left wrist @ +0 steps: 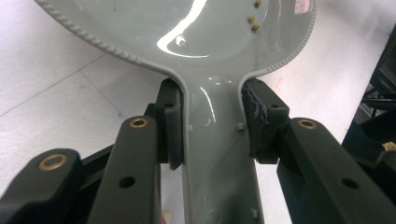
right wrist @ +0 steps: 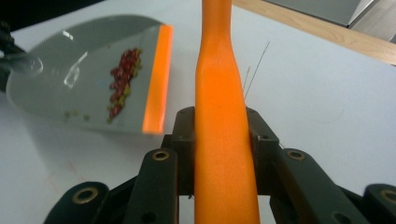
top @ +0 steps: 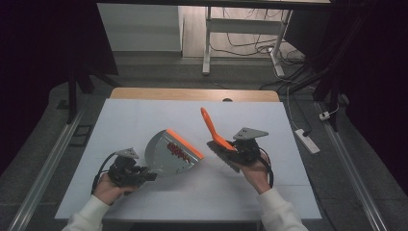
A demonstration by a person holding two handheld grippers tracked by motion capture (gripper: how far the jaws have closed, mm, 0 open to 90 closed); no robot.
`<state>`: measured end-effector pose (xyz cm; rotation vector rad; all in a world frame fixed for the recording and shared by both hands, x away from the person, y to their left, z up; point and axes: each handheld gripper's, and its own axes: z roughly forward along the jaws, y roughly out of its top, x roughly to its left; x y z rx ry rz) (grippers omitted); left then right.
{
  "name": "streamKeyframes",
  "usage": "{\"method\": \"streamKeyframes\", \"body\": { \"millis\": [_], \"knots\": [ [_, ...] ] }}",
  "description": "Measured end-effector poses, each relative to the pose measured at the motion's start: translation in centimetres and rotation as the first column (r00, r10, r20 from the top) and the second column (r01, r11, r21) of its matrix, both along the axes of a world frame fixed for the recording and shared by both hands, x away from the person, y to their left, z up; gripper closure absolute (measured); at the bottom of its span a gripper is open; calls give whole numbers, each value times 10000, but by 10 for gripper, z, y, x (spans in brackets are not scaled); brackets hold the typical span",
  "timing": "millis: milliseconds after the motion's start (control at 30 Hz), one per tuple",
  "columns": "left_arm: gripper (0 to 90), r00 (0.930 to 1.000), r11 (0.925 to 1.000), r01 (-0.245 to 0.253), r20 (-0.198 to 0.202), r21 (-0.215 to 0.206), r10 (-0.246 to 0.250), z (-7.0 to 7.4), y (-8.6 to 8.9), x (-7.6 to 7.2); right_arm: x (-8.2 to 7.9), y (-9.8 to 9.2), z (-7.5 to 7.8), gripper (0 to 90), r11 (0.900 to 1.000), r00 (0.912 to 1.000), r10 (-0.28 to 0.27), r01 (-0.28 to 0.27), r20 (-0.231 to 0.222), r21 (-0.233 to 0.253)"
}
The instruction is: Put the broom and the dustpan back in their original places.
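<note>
On the white table (top: 144, 120), left gripper (top: 139, 175) clamps the grey dustpan (top: 166, 159) handle, right gripper (top: 231, 151) grips the orange brush (top: 211, 127); tilt that pan and the red bits (top: 177, 151) probably slide out over the lip

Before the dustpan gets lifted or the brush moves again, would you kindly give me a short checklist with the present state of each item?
1. Left gripper clamped on the handle of the grey plastic dustpan with the orange lip: ok.
2. Right gripper clamped on the orange plastic brush handle: ok.
3. Small red and yellow bits inside the pan, behind the lip: ok.
4. No bits left on the white table near the lip: cannot tell.
5. Brush apart from the dustpan: ok.
</note>
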<state>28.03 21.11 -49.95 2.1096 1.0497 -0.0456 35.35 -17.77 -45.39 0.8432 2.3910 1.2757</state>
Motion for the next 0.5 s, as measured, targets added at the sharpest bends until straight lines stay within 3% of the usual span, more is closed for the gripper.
{"method": "streamKeyframes", "body": {
  "millis": [500],
  "knots": [
    [613, 9951, 9946, -977, 89, -343, 981, 1, 8, -7, -9, -21, -3, 703, 9992, 9994, 152, -162, -302, -360]
  ]
}}
